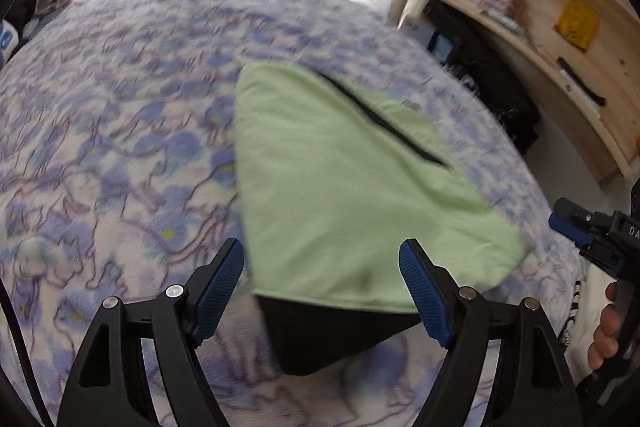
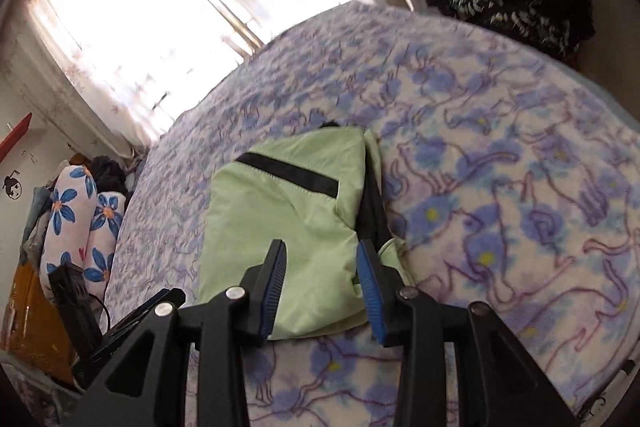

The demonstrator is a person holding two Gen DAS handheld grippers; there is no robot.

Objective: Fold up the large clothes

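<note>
The folded green jacket [image 1: 344, 195] is lying near the middle of the bed [image 1: 120, 131], perhaps toward its right edge. The left gripper [image 1: 322, 287] and right gripper [image 2: 322, 283] are hovering spread apart, grasping nothing.

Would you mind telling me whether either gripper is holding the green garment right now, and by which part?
Nothing is held. The left gripper and right gripper are both open above the folded green garment.
</note>
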